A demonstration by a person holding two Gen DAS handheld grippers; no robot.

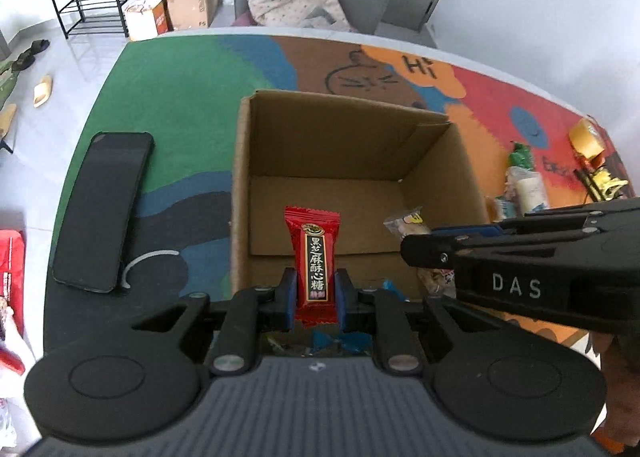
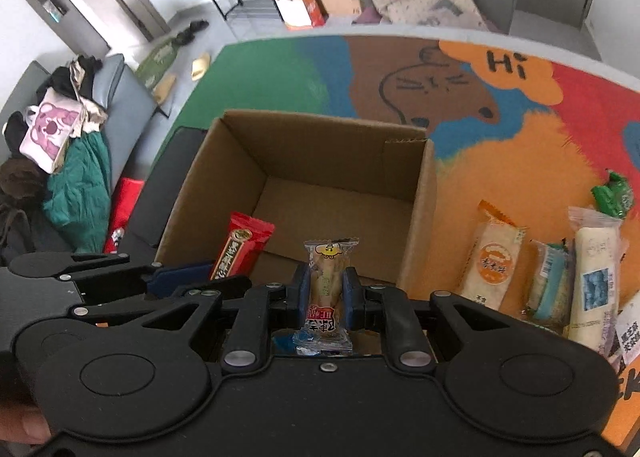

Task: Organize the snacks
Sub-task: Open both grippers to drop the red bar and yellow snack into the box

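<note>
An open cardboard box [image 1: 436, 153] [image 2: 420, 217] stands on the colourful mat. My left gripper [image 1: 316, 297] is shut on a red sesame candy packet [image 1: 314, 257], held upright over the box's near edge; the packet also shows in the right wrist view [image 2: 240, 249]. My right gripper [image 2: 326, 295] is shut on a clear-wrapped biscuit snack [image 2: 327, 281], also over the near side of the box; it shows at the right of the left wrist view [image 1: 408, 223]. The two grippers are side by side. The box floor that shows is bare.
Several wrapped snacks lie on the mat right of the box: an orange-labelled one [image 2: 490, 257], a blue-striped one [image 2: 548, 281], a long white one [image 2: 592, 277] and a green one [image 2: 614, 195]. A black phone [image 1: 104, 209] lies left of the box. A sofa with clothes [image 2: 72, 145] stands at far left.
</note>
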